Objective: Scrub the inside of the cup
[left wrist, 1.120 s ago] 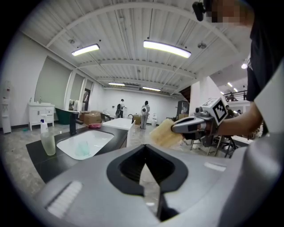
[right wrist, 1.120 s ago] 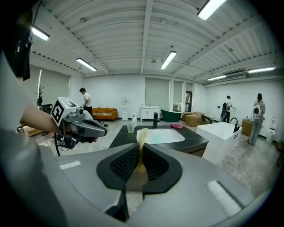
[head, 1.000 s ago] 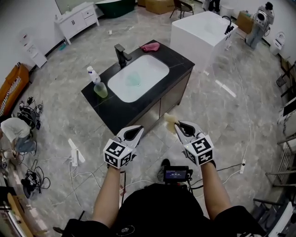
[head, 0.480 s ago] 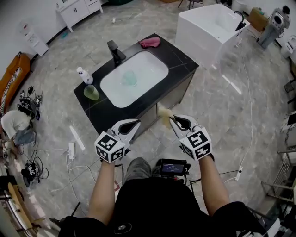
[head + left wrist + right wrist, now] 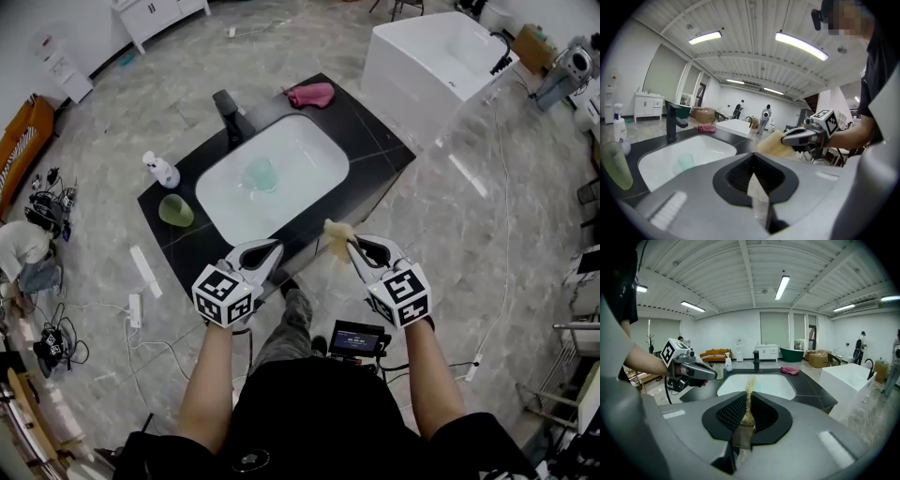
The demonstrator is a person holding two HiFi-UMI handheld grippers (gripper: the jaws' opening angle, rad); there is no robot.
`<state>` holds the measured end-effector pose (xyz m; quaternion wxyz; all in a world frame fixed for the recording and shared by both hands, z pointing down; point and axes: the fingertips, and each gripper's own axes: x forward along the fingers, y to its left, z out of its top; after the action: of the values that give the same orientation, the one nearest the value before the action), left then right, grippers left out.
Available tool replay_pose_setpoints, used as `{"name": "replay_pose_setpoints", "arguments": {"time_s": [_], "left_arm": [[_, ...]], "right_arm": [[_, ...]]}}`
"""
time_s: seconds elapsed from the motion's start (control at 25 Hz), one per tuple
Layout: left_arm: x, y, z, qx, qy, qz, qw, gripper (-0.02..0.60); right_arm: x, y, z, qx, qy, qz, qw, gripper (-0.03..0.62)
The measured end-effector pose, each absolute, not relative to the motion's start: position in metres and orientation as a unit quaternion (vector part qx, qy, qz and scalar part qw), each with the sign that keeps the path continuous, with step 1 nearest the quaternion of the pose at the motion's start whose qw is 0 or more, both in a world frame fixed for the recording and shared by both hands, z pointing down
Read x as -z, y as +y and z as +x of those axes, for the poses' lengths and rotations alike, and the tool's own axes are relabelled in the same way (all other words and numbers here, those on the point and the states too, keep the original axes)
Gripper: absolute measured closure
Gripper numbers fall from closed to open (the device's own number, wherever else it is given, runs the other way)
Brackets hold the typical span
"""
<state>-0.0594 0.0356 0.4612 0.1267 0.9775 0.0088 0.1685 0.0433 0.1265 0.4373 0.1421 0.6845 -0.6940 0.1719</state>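
1. Since the earlier frames, the counter (image 5: 380, 141) is being brought nearer in the head view. Both tongs are being carried up to its near edge, and a leg is now being seen stepping in beneath them.
2. The left tongs (image 5: 270, 247) are being held fully closed with nothing between the jaws. They are probably being kept free for steadying the cup.
3. The right tongs (image 5: 352, 246) are being kept clamped on a yellow sponge (image 5: 337, 235). The sponge is being pushed out ahead of the tips, so the scrubbing end is being led in first.
4. The cup (image 5: 260, 174), pale green, is being left in the white basin (image 5: 323, 141) near its middle, well apart from both tongs. Whether it is upright or tipped is not being shown plainly.
5. Edges: the counter's front edge is being met just ahead of the tips. The faucet (image 5: 230, 111) is being kept at the far rim, the bottle (image 5: 161, 171) and a green item (image 5: 175, 210) at the left end, and a pink cloth (image 5: 312, 95) at the far corner. None of them is being put across the straight line to the cup.
6. Room: the basin is being left open from above. Open floor is being seen on the right, with a white tub (image 5: 441, 56) well apart and cables lying on the floor at left.
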Motion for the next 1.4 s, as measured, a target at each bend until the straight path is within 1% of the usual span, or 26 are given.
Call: {"name": "replay_pose_setpoints", "arguments": {"time_s": [0.2, 0.36, 0.64, 0.92, 1.4], "left_arm": [[-0.467, -0.016, -0.029, -0.171, -0.001, 0.978, 0.121, 0.581], [-0.472, -0.057, -0.017, -0.177, -0.019, 0.978, 0.106, 0.581], [-0.483, -0.115, 0.002, -0.171, -0.053, 0.975, 0.129, 0.581], [-0.500, -0.138, 0.000, -0.182, -0.100, 0.967, 0.145, 0.581], [-0.507, -0.161, 0.008, -0.187, -0.244, 0.934, 0.182, 0.581]], "right_arm": [[-0.435, 0.067, 0.070, -0.182, -0.700, 0.673, 0.152, 0.557], [-0.432, 0.017, 0.083, -0.179, -0.707, 0.663, 0.165, 0.557], [-0.436, -0.060, 0.099, -0.173, -0.730, 0.631, 0.197, 0.557], [-0.451, -0.092, 0.104, -0.179, -0.754, 0.595, 0.210, 0.557], [-0.461, -0.132, 0.145, -0.178, -0.818, 0.496, 0.229, 0.557]]}}
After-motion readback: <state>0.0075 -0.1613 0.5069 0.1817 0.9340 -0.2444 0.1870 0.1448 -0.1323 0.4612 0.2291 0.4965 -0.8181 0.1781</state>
